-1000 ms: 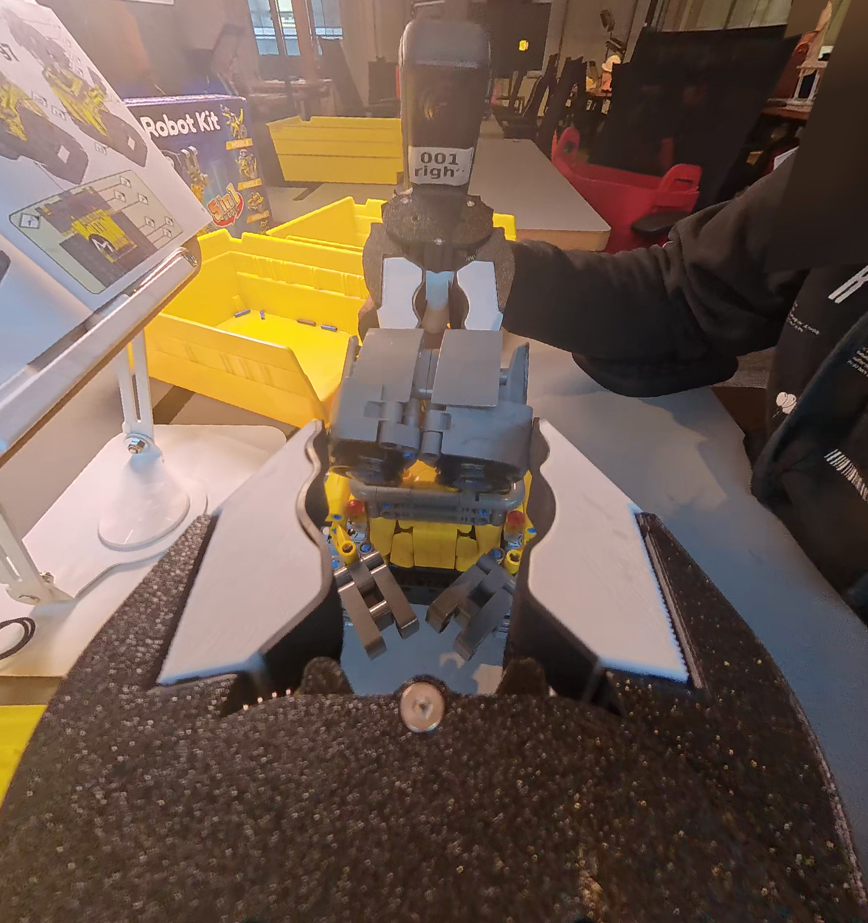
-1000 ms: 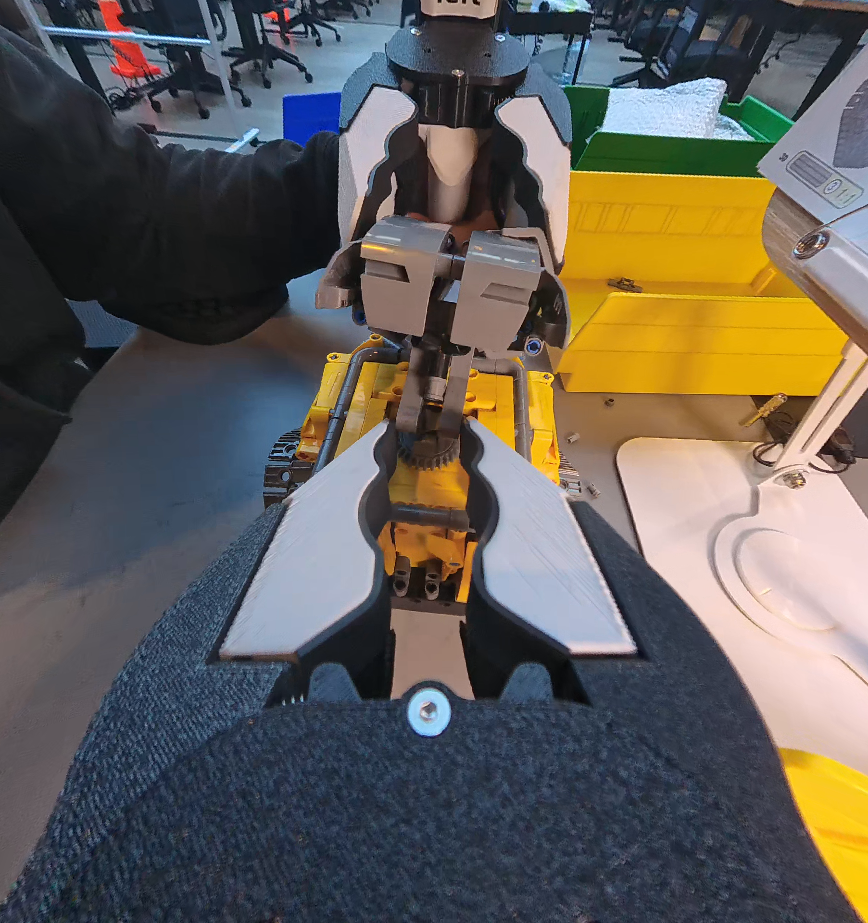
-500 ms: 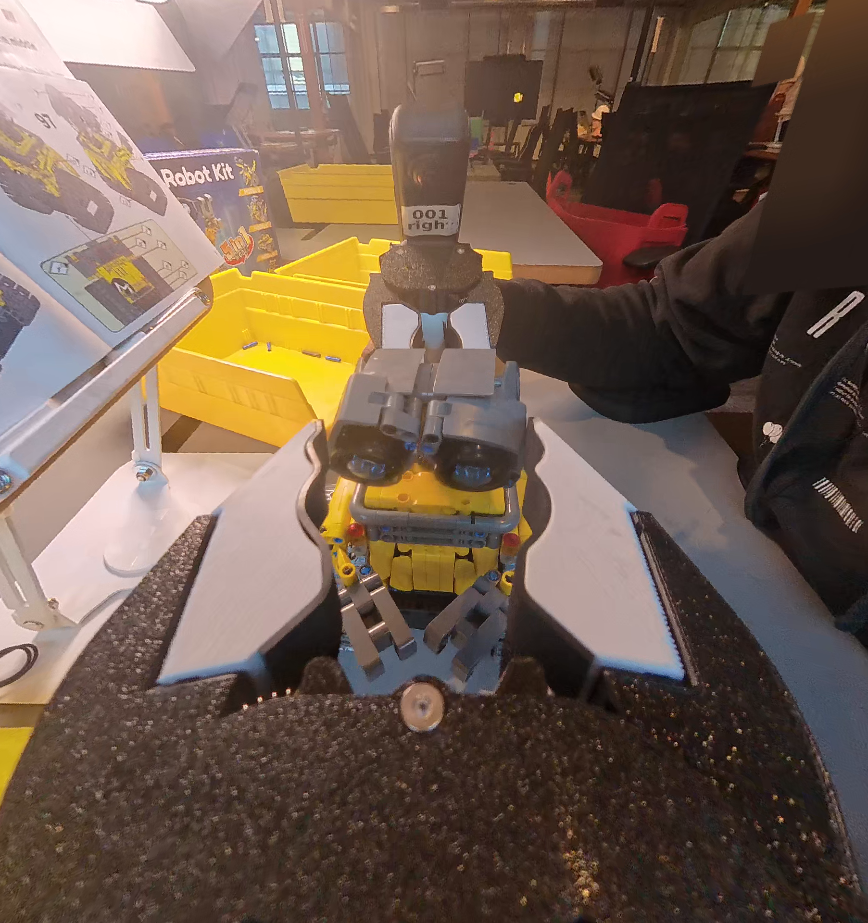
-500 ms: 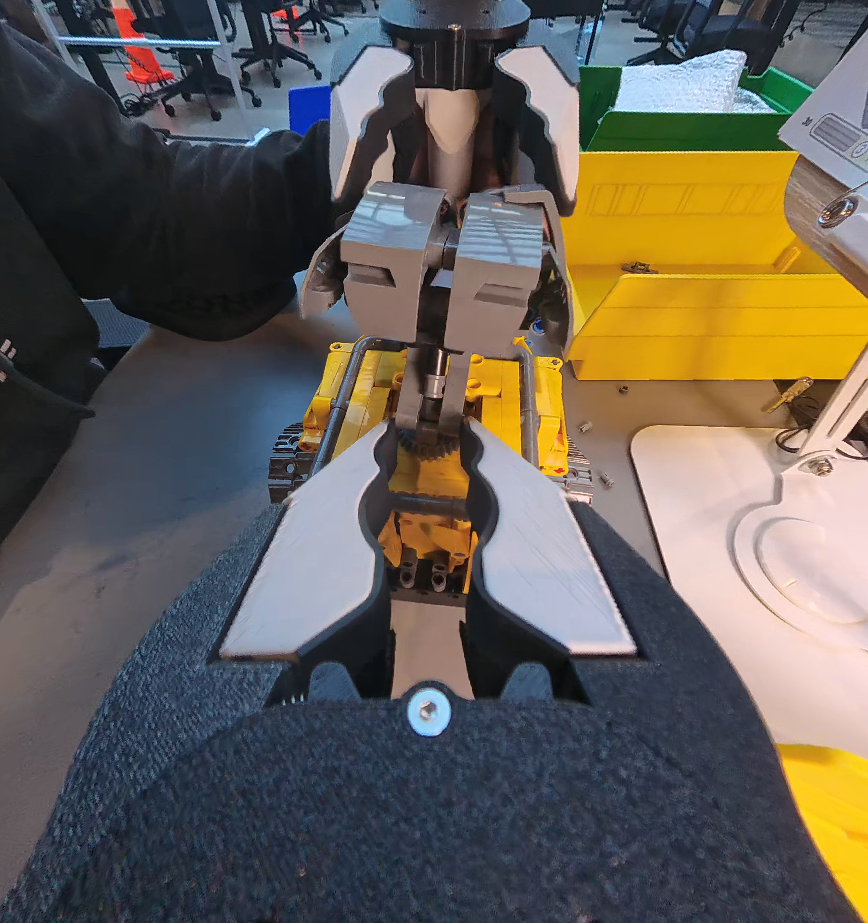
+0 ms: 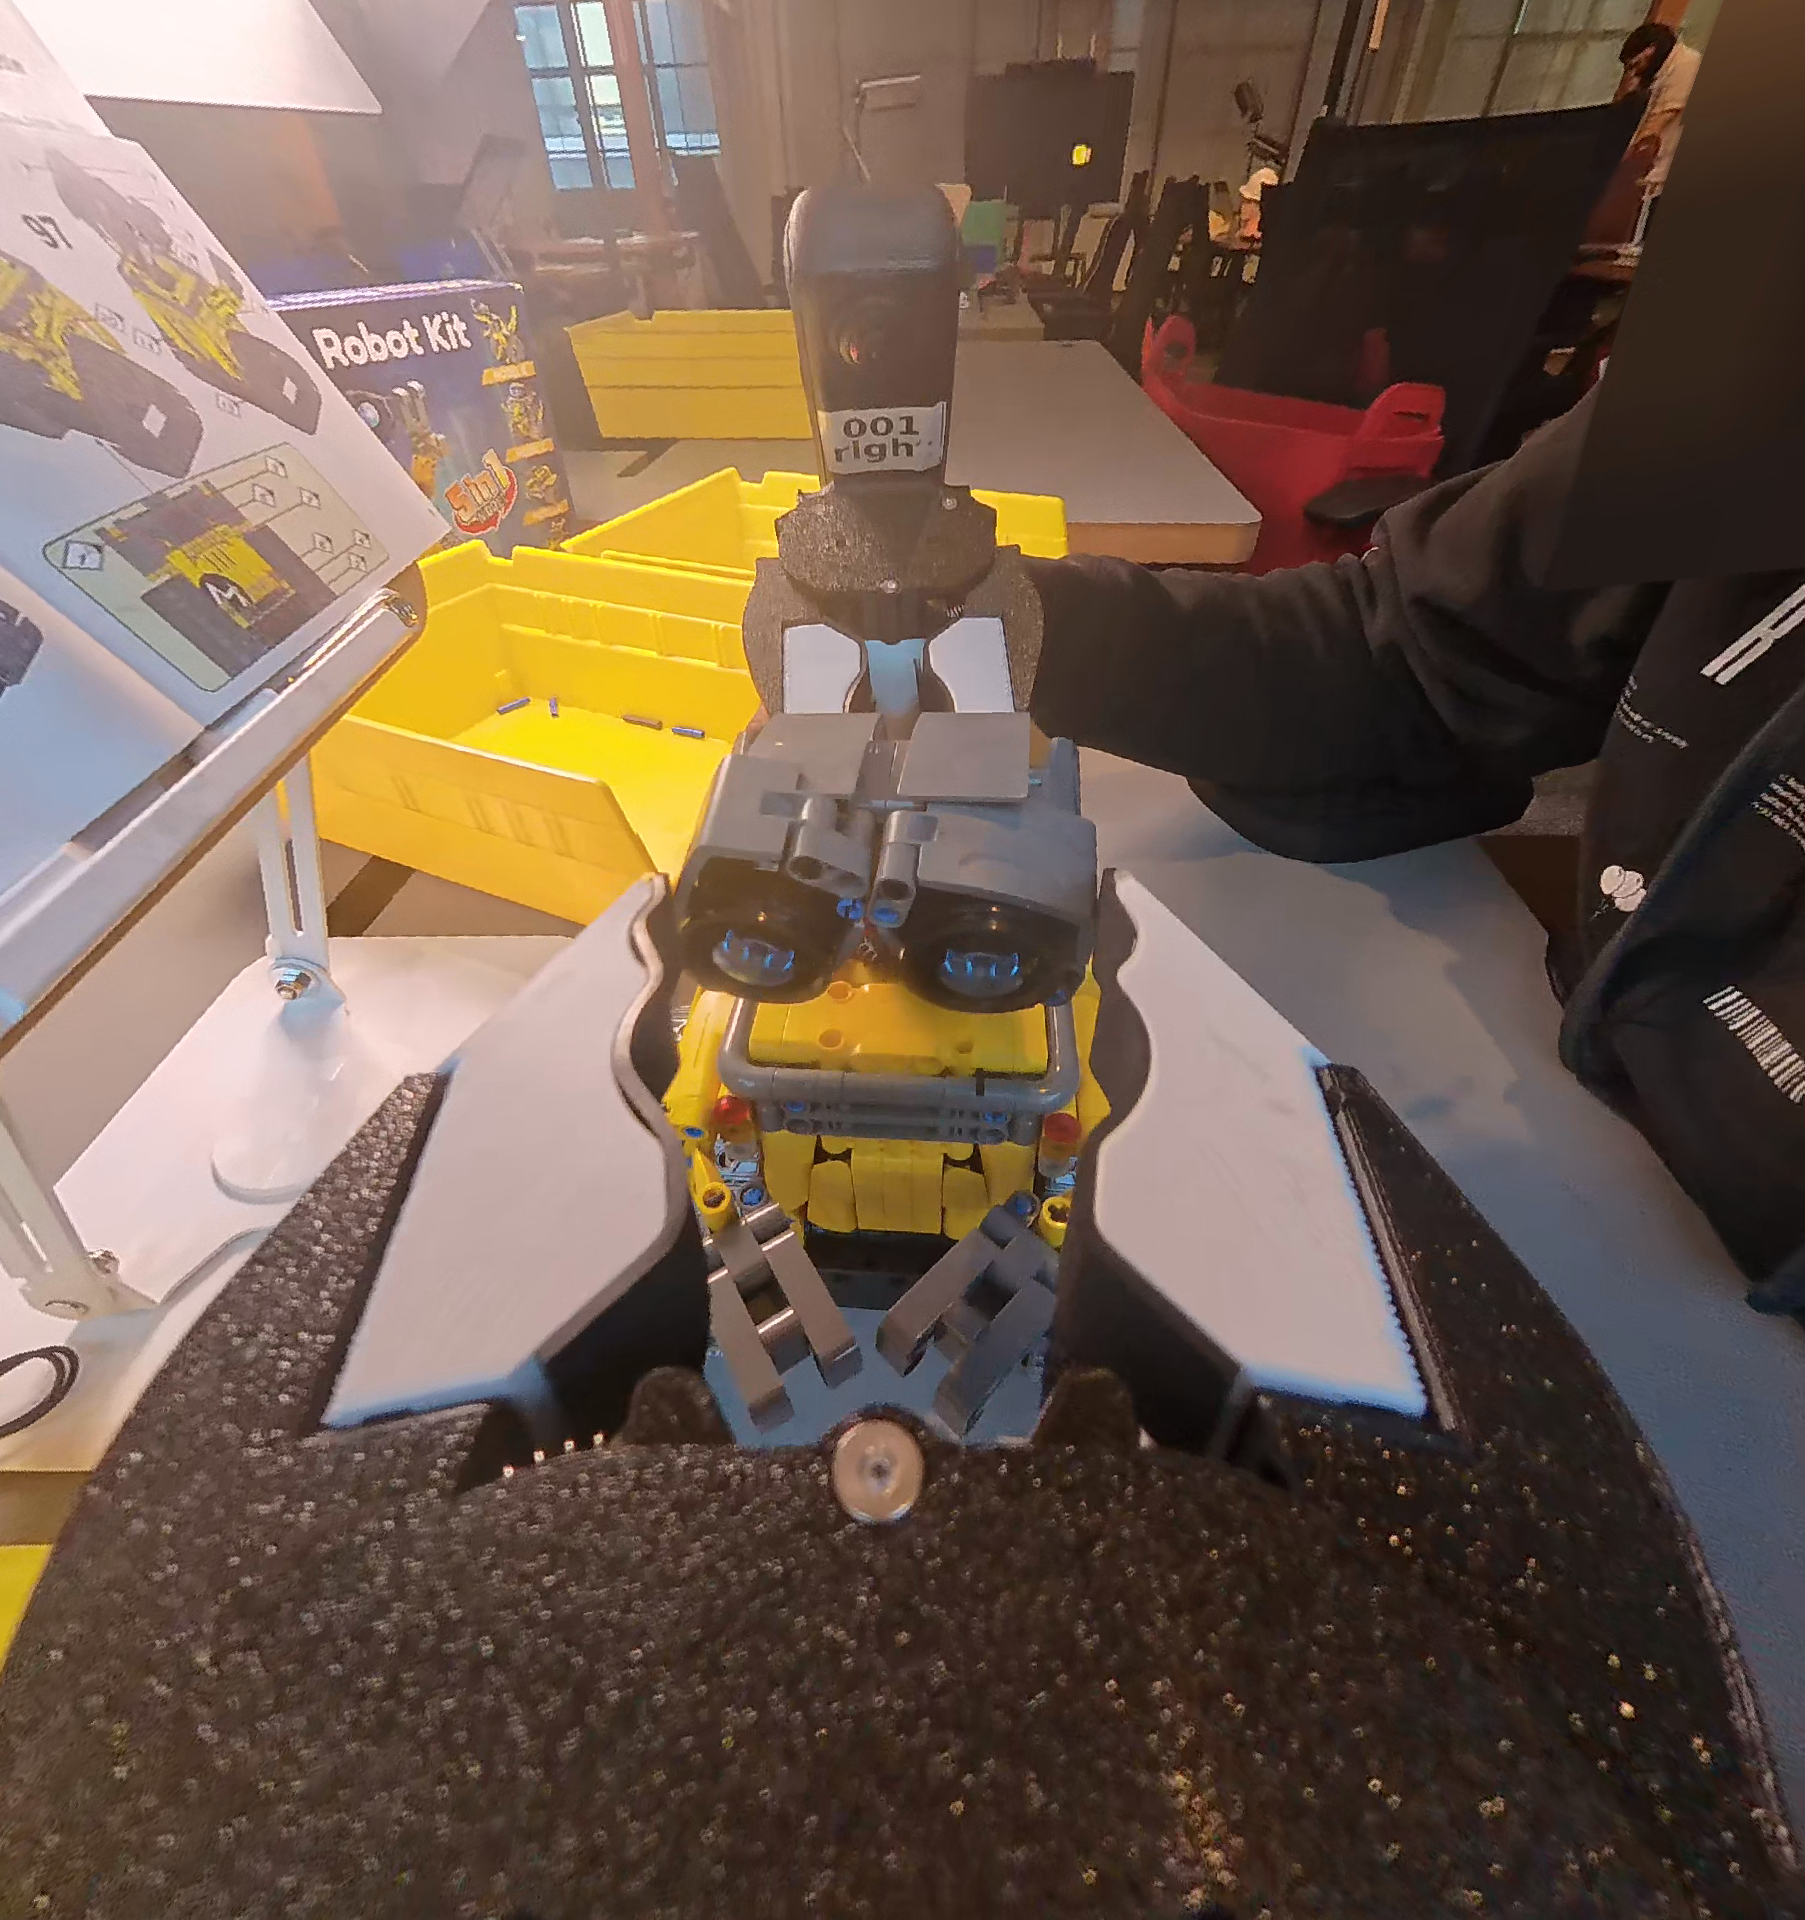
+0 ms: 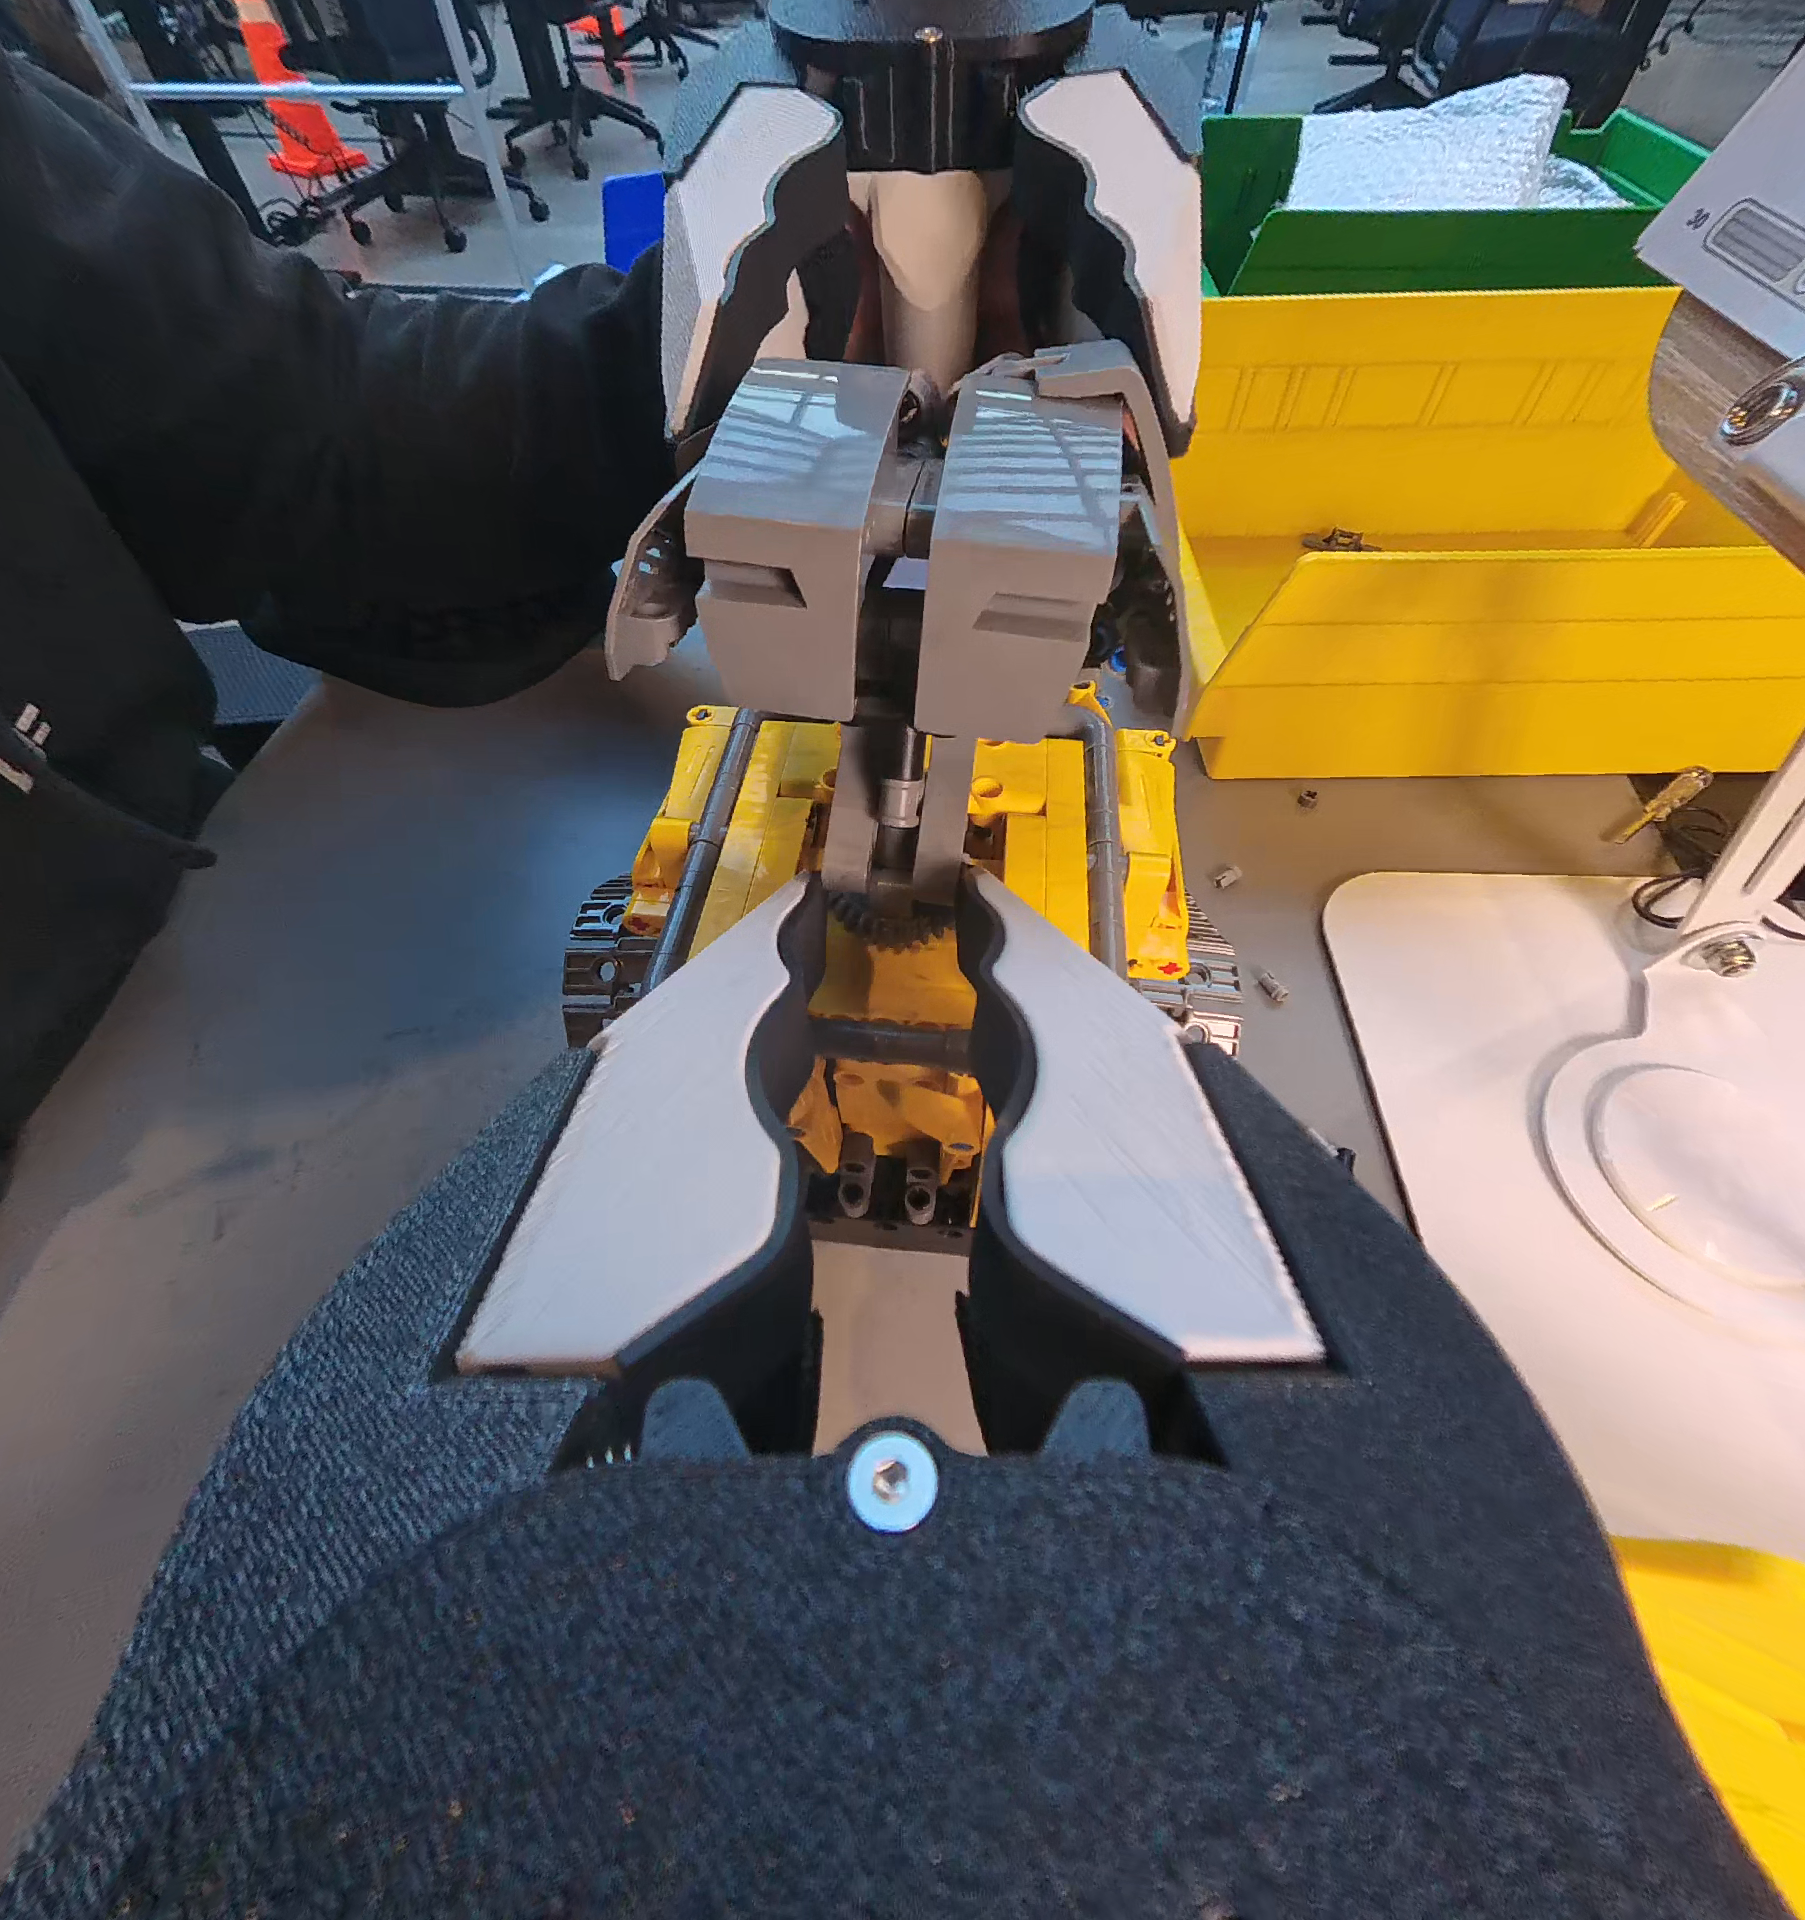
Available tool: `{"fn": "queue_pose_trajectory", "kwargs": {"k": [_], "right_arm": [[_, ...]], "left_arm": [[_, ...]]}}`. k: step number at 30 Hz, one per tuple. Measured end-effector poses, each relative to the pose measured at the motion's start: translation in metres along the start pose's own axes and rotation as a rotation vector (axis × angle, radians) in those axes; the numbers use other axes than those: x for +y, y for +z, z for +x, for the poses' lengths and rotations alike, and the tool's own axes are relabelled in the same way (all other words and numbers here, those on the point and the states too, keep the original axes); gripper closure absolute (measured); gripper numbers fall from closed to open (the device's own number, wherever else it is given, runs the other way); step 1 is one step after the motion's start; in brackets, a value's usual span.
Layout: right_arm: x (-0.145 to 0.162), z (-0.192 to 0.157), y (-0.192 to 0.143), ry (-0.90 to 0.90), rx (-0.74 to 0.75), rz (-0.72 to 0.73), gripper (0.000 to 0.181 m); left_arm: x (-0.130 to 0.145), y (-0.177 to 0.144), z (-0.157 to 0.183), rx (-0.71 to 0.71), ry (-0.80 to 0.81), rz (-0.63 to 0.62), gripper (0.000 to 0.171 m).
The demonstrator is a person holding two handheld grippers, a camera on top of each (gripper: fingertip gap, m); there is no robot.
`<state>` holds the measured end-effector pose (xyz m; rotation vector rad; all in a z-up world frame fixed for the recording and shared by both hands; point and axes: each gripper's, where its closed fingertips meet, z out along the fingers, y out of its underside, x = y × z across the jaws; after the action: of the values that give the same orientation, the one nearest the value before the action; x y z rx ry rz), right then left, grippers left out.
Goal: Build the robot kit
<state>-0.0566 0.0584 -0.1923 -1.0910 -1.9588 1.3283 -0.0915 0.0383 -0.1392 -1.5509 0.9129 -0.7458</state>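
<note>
A yellow brick-built robot (image 5: 877, 1049) on tracks stands on the grey table, with a grey binocular-shaped head (image 5: 887, 862). My left gripper (image 5: 882, 894) faces its front, and its fingertips press on both sides of the head. The robot's grey claw arms lie between the fingers, lower down. In the right wrist view my right gripper (image 6: 887, 894) is behind the robot (image 6: 1012, 790), shut on the grey neck and gear under the head (image 6: 794, 520). The left gripper (image 6: 929, 426) shows beyond the head, and the right gripper (image 5: 893, 696) shows behind it in the left wrist view.
Yellow bins (image 5: 524, 748) (image 6: 1500, 644) stand beside the robot. An instruction sheet (image 5: 150, 416) rests on a stand with a white base (image 6: 1500, 1039). Small loose pieces (image 6: 1267, 987) lie by the tracks. A kit box (image 5: 430, 384), a green bin (image 6: 1397, 239) and a person's black sleeves (image 5: 1293, 707) are close by. The gap from one gripper's tips to the other's is roughly 8 cm.
The head has tilted up from looking down, so its lenses now face the left wrist camera. The left gripper has risen with it. The right gripper stays on the neck.
</note>
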Motion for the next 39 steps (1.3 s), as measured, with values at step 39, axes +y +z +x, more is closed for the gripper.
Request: {"fn": "queue_pose_trajectory", "kwargs": {"k": [39], "right_arm": [[-0.005,0.003,-0.003,0.161,0.057,-0.087,0.147]], "left_arm": [[0.022,0.000,-0.025,-0.178,0.089,-0.172,0.121]]}}
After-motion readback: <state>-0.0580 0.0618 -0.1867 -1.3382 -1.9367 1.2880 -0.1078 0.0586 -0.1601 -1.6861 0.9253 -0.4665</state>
